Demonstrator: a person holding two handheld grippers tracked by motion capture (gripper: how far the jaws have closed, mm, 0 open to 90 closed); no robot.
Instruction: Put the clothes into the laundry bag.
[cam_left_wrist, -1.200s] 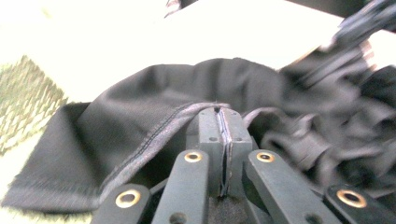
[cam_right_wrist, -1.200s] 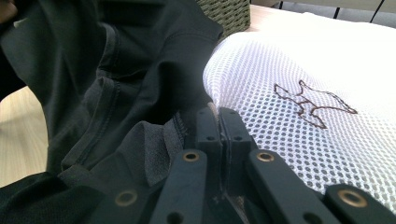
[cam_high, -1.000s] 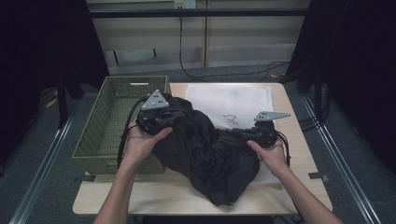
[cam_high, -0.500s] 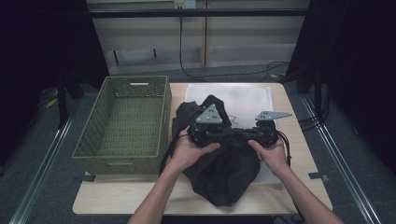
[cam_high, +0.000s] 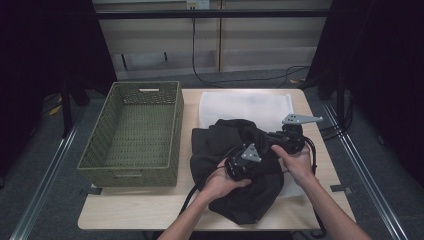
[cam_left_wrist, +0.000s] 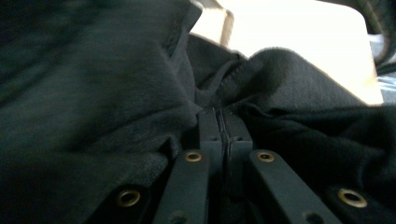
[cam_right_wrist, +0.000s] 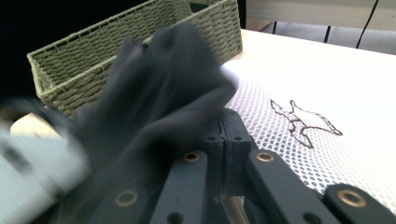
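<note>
The left tongs (cam_high: 243, 161), clenched on the black garment (cam_high: 225, 145), have swung from beside the green wicker basket (cam_high: 132, 131) across toward the right tongs (cam_high: 289, 138), likewise clamped on cloth, folding it over itself on the counter (cam_high: 150, 210) atop the white mesh bag (cam_high: 245, 105).

From above, my table (cam_high: 150, 210) is lit evenly while the room around it falls dark. Glare whitens the top of my left gripper view; motion blur smears the black cloth (cam_right_wrist: 159, 93) beside my right gripper.
</note>
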